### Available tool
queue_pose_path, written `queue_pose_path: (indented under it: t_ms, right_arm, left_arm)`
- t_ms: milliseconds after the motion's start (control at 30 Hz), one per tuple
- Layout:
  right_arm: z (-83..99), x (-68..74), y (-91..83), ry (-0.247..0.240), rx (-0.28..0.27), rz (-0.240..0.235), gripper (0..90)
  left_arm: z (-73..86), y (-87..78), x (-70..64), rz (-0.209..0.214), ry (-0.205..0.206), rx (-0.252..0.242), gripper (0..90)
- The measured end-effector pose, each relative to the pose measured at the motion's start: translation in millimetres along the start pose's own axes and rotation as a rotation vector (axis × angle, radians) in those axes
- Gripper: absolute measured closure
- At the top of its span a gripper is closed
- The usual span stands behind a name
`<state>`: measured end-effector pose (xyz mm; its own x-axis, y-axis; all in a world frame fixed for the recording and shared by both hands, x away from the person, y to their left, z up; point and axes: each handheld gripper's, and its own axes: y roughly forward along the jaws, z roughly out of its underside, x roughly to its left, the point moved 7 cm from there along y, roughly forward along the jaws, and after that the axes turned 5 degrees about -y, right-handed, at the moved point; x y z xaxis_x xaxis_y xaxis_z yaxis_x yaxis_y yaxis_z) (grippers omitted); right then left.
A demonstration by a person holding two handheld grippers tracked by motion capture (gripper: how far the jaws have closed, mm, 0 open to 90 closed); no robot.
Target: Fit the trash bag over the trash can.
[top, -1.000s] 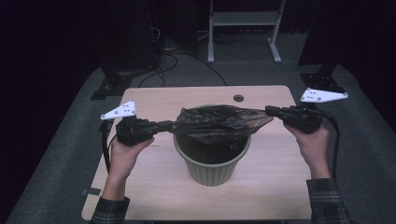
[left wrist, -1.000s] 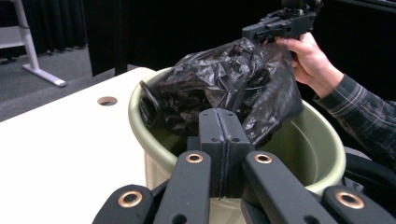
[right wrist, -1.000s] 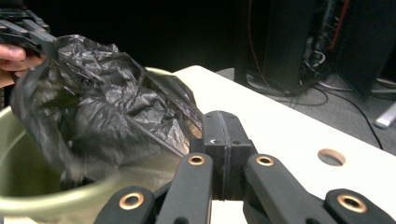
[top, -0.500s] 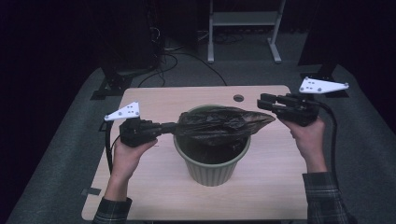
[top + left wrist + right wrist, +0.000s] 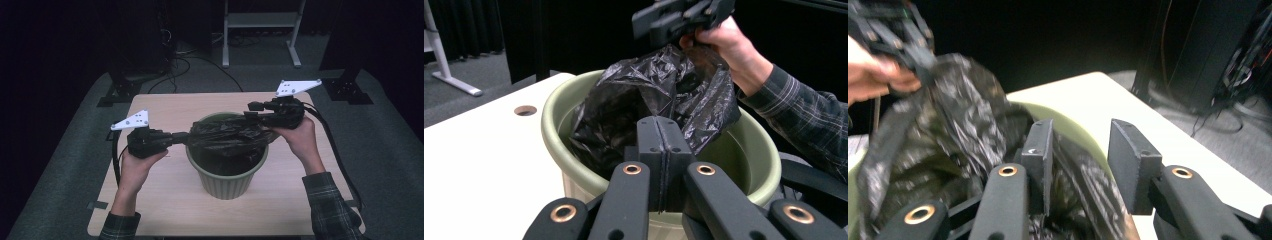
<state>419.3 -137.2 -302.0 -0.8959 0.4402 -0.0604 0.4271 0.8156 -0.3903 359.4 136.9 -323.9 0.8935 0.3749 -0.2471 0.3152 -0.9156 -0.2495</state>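
Black bag (image 5: 227,140) is sitting in the mouth of the green bin (image 5: 227,175) near the middle of the table (image 5: 165,200), draped over the rim and sagging inside. Left gripper (image 5: 182,137) is reaching in from the left at rim level w/ jaws pressed flat together; in the left gripper view (image 5: 664,150) there is no gap btwn them, their tips sit against the bag's folds, and the high view shows the bag pulled toward them, so it is pinching the bag's left edge. Right gripper (image 5: 257,112) is sitting over the far-right part of the rim, held by the right hand (image 5: 295,132); in the right gripper view (image 5: 1083,165) its jaws are standing clearly apart w/ bag plastic lying btwn and below them, one jaw touching it, nothing clamped. Vs half a sec ago: right gripper has moved inward from out past the bin's right side to over the rim, and the bag, which was stretched taut sideways into a point on the right, is now bunching up and slumping into the bin. Left gripper has barely shifted. Bin is in the same spot. Small round hole (image 5: 525,110) in the table is showing beyond the bin in the left gripper view.
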Motion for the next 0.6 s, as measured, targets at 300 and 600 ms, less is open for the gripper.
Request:
queue_pose_path:
  t_ms: [300, 600]
  right_arm:
    - [19.2, -1.4, 14.9, -0.021, 0.141, 0.02, 74.5]
    - [19.4, -16.0, 4.6, -0.001, 0.1, 0.116, 90.0]
  left_arm:
    - [-0.9, -4.0, 0.6, -0.005, 0.002, -0.009, 89.5]
    - [0.0, -7.8, 3.1, -0.03, 0.009, 0.006, 89.5]
